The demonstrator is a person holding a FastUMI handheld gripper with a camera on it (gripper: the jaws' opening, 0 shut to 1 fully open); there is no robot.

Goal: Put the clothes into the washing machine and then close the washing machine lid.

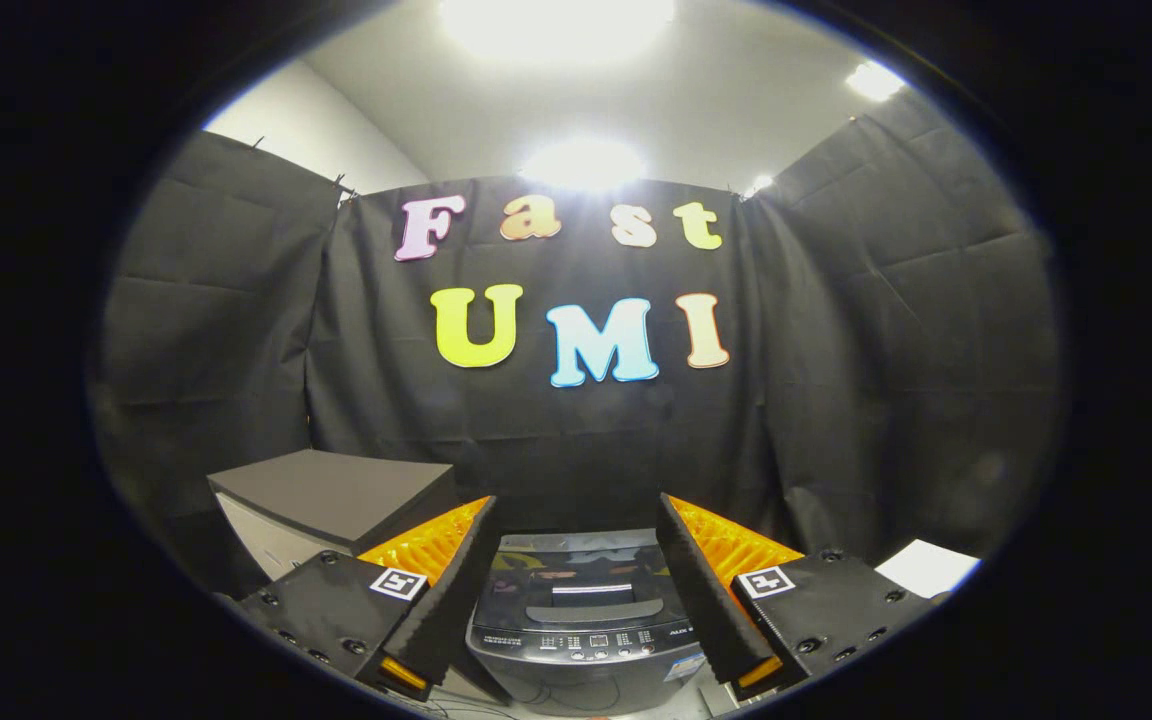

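The tool (576, 540) is spread wide with nothing between its fingers, held above and in front of a small dark-grey top-loading washing machine (586, 640). The machine sits between and just below the two fingers, its glossy dark lid (576, 575) lying flat and closed, with a row of small buttons along the near control panel (591, 645). Beyond the left finger stands a grey-topped box with pale sides (331, 500), and beyond the right finger lies a white sheet of paper (926, 567).
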